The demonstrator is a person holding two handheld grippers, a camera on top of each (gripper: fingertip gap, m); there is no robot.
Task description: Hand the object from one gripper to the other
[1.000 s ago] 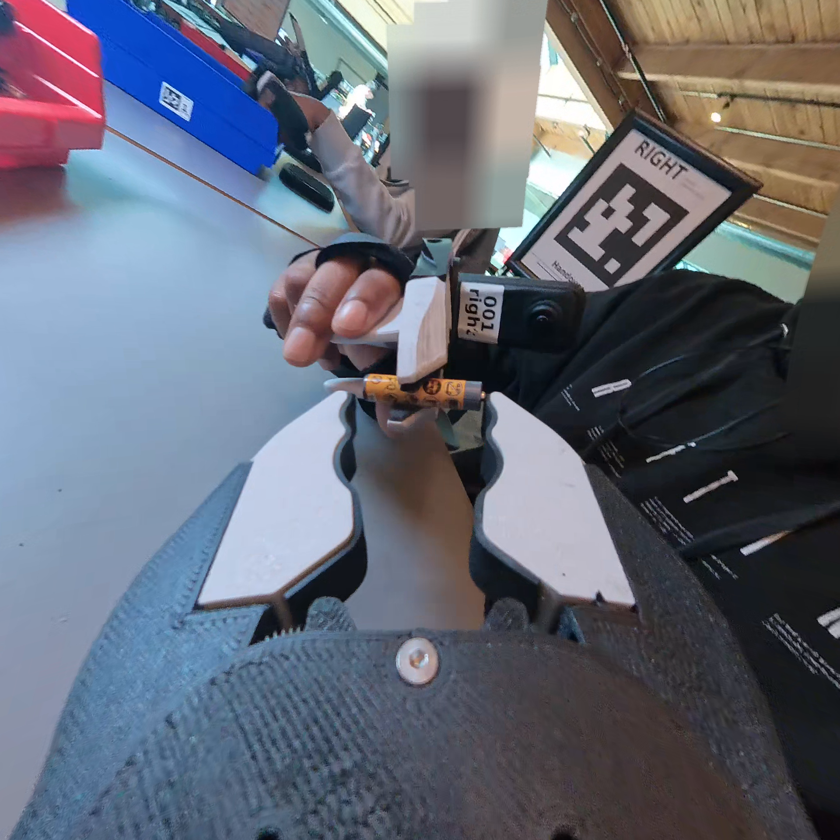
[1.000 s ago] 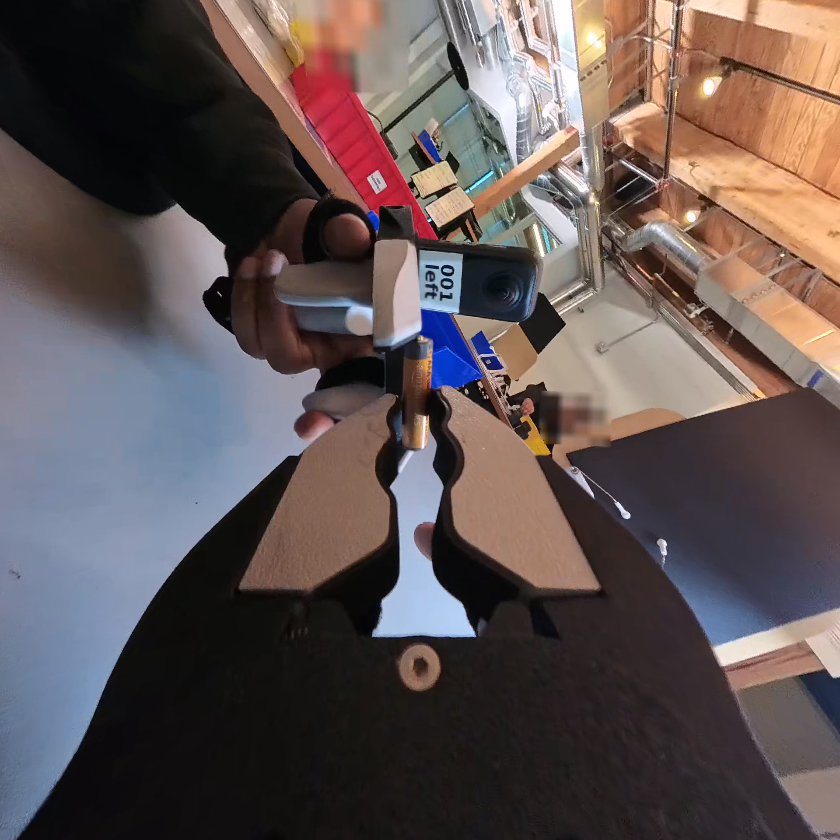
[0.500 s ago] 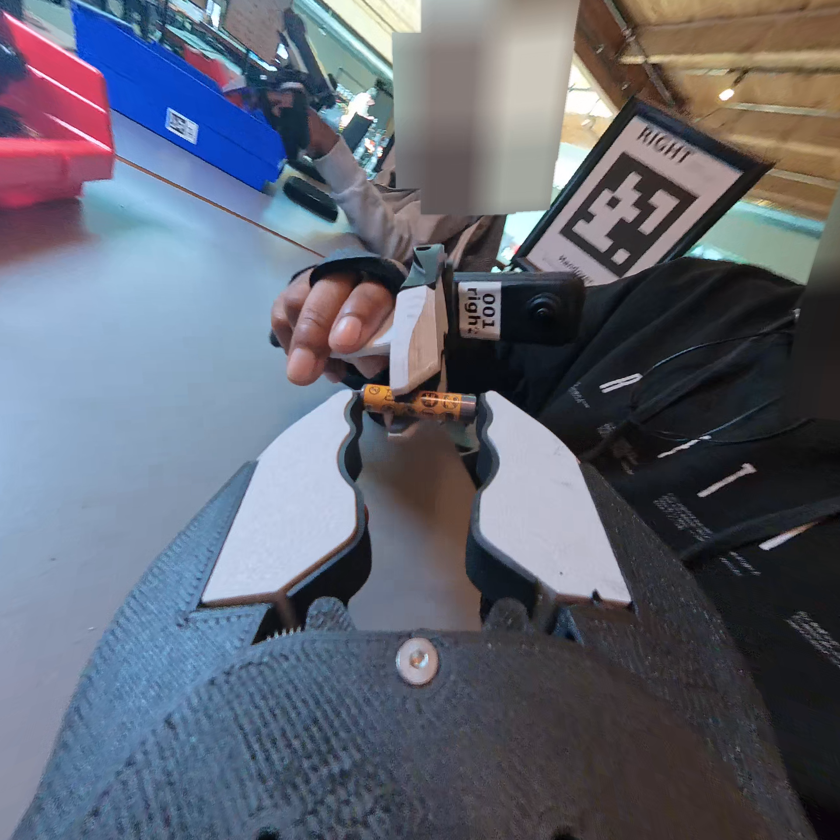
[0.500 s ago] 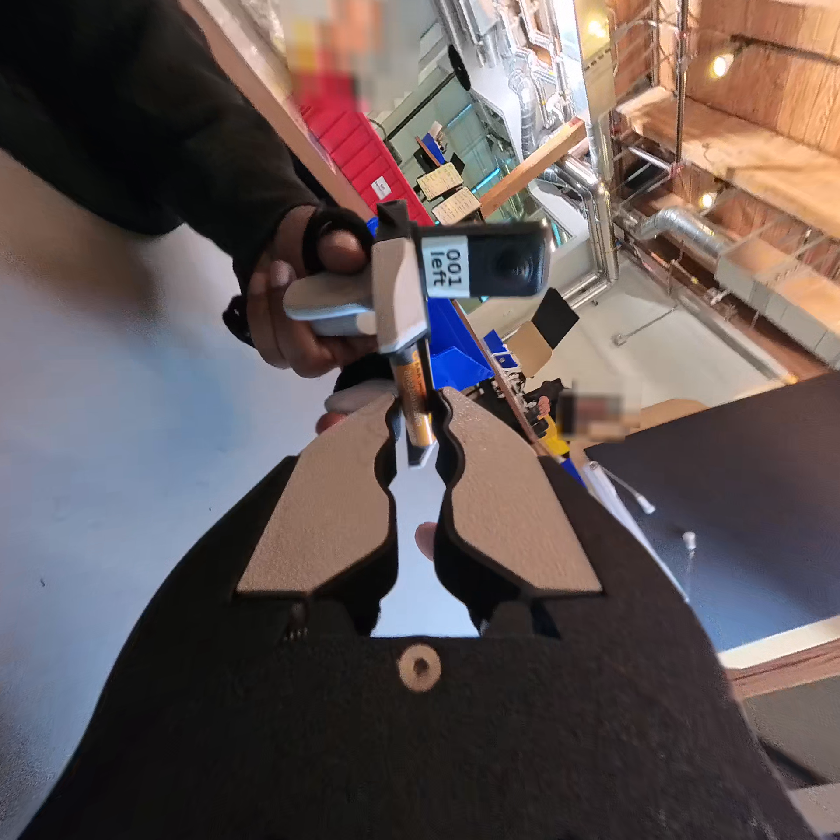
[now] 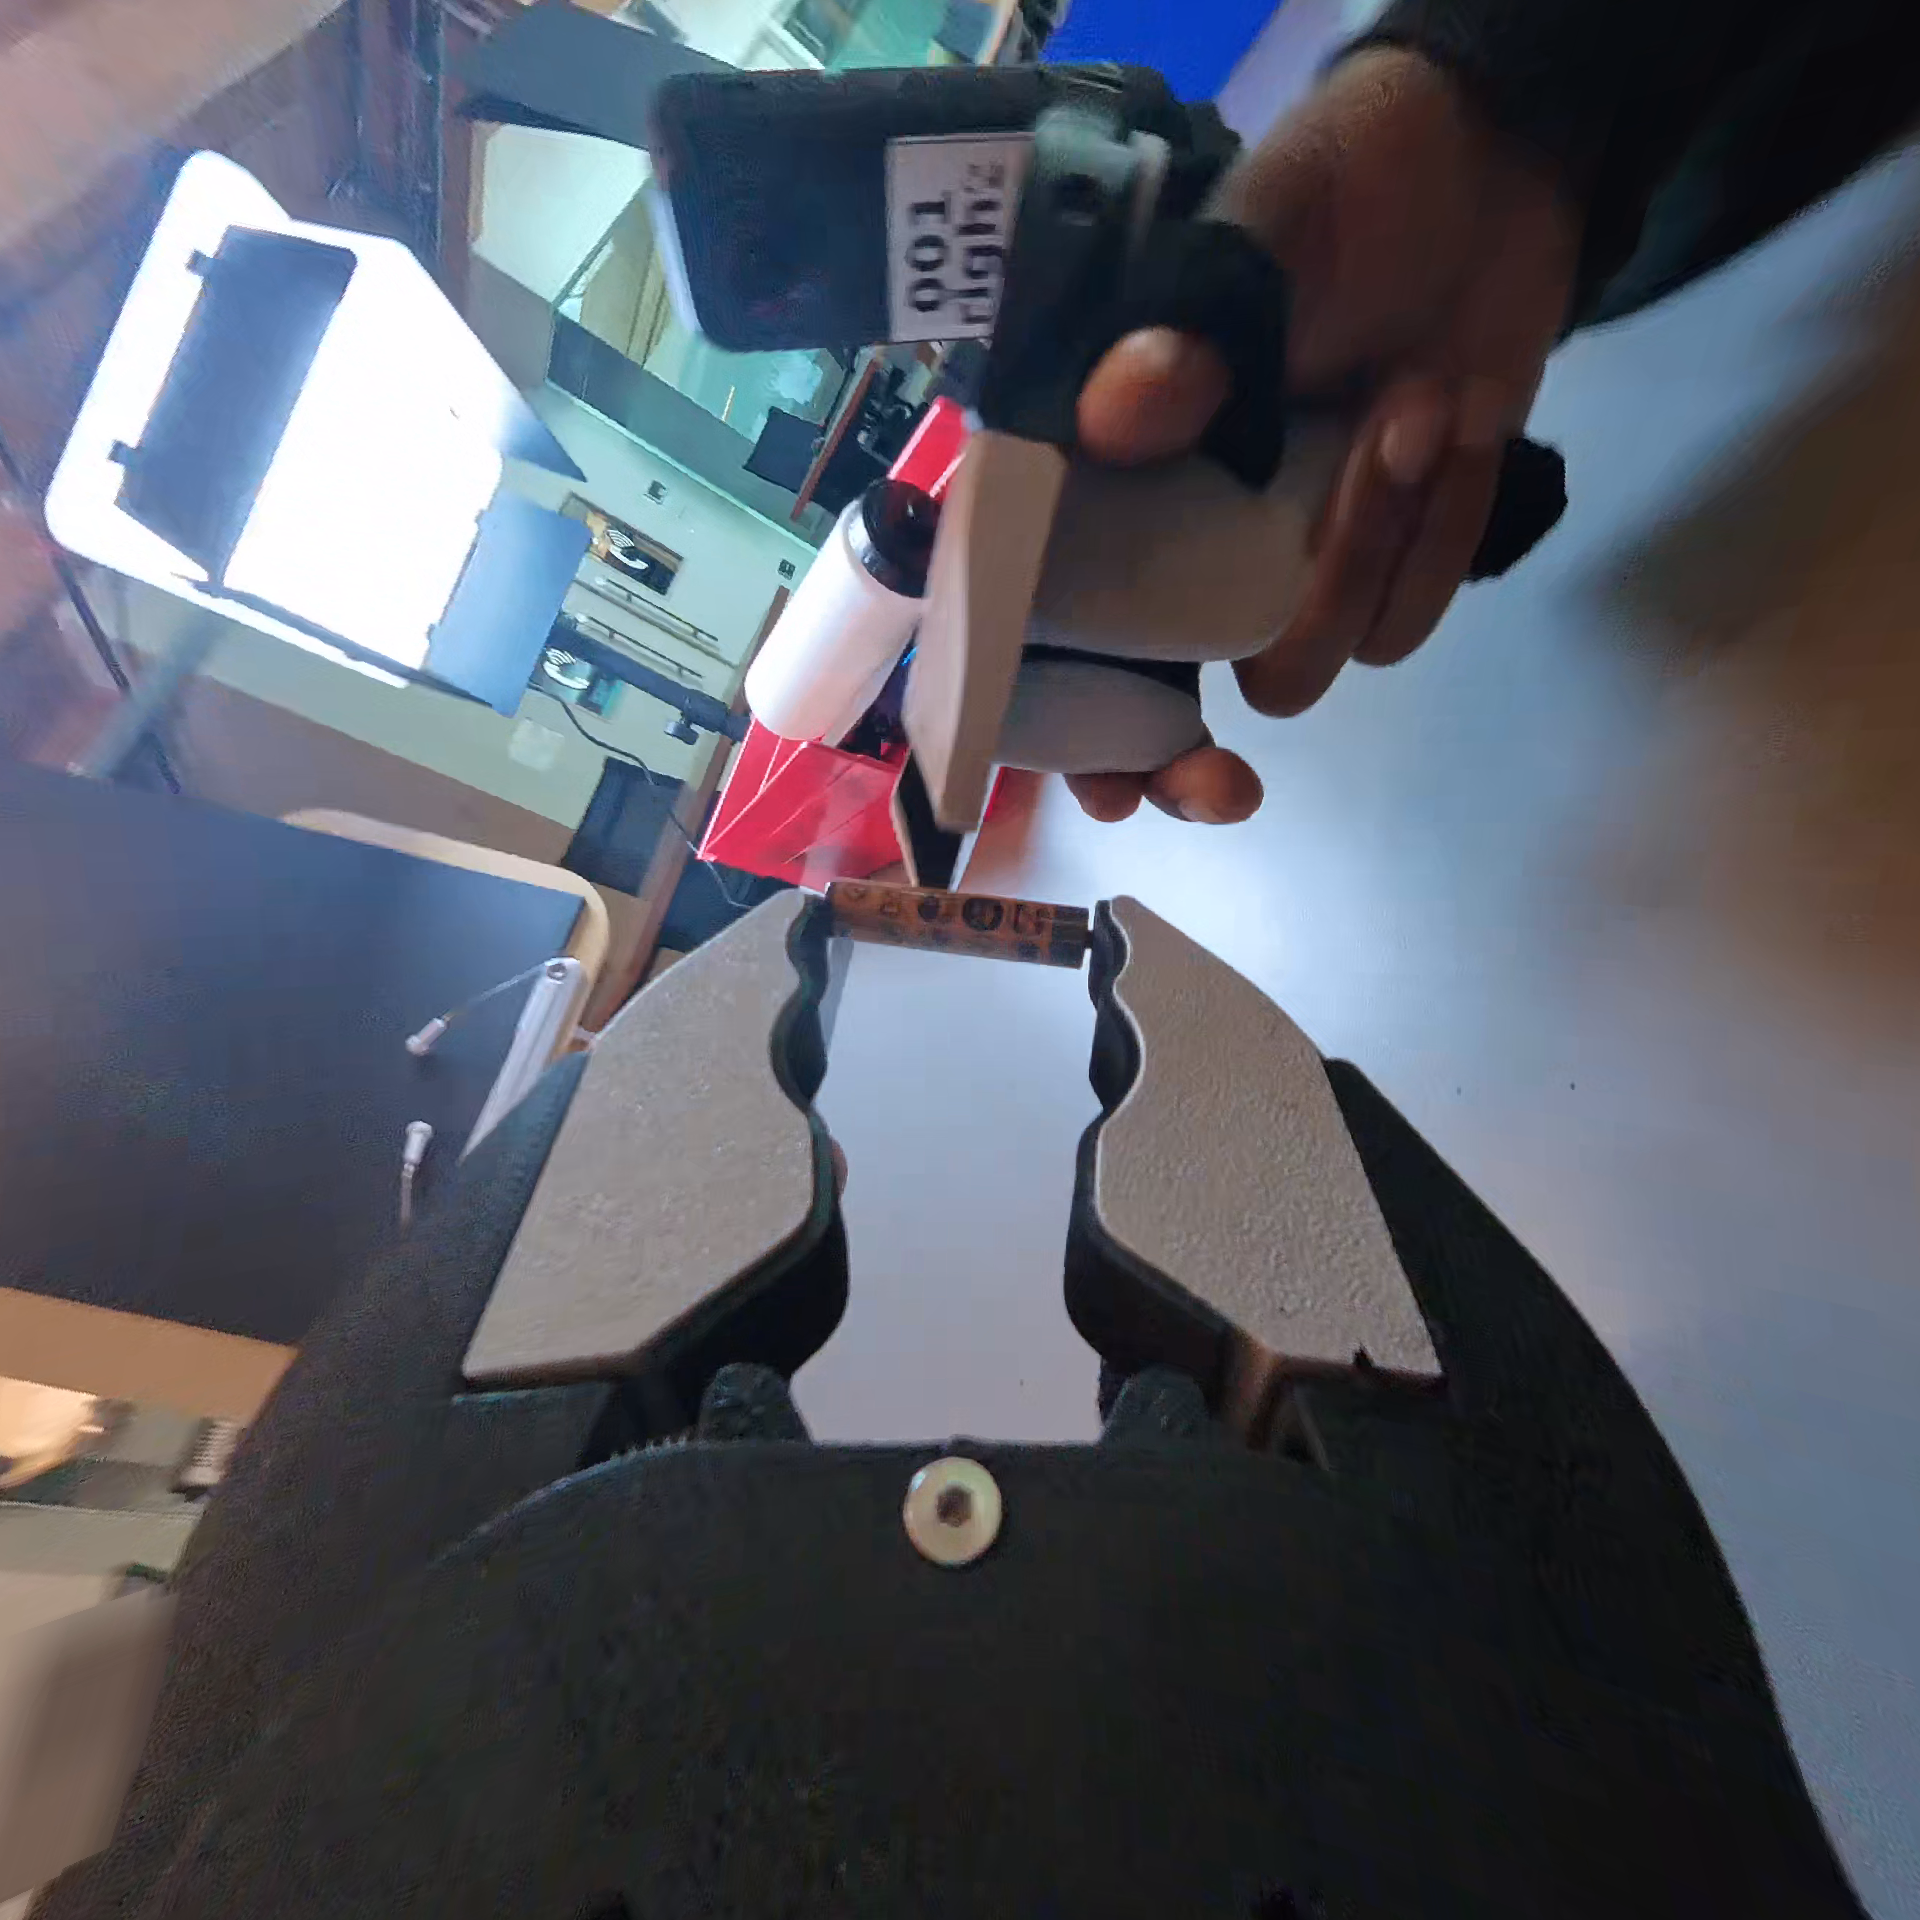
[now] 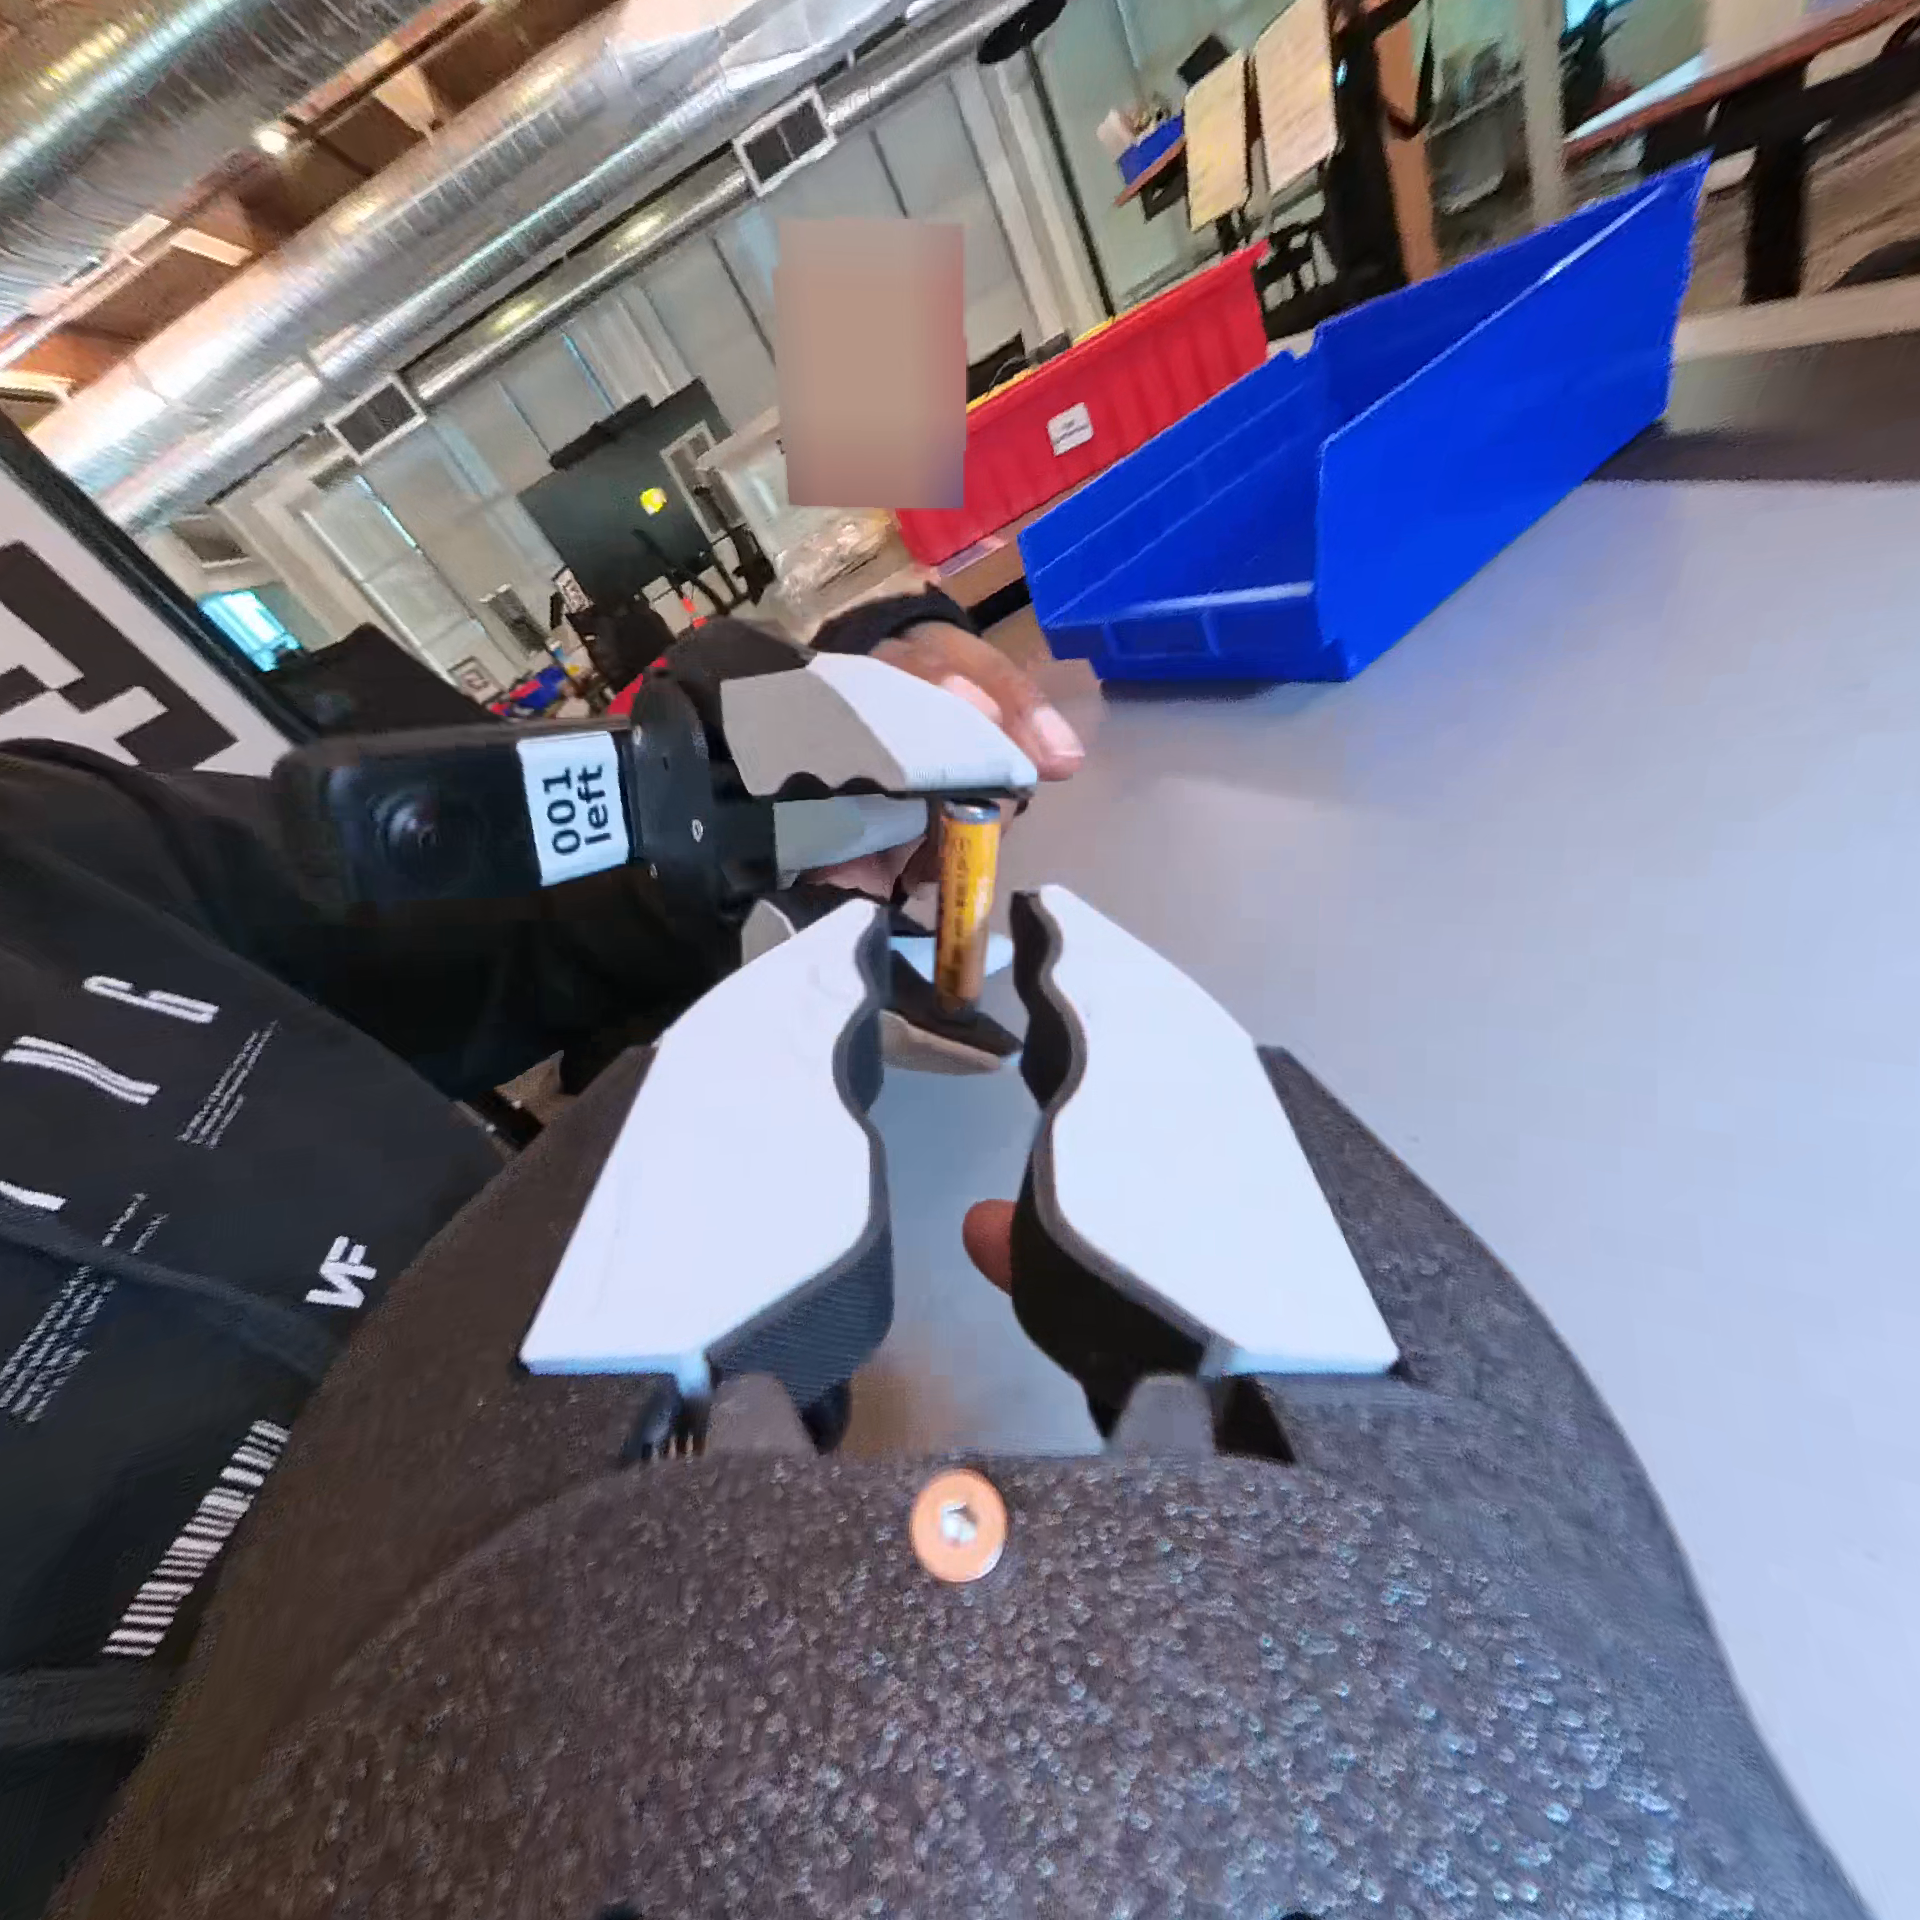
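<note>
While the right claw (image 6: 951, 904) gapes, the left claw (image 5: 958, 925) pinches a gold-and-black battery (image 5: 958, 924) end to end.

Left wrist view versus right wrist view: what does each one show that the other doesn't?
Only the left wrist view shows a bright light panel and a white bottle. Only the right wrist view shows a patterned board and the right gripper open. Both show the battery clamped end to end in the left gripper, over the grey table.
</note>
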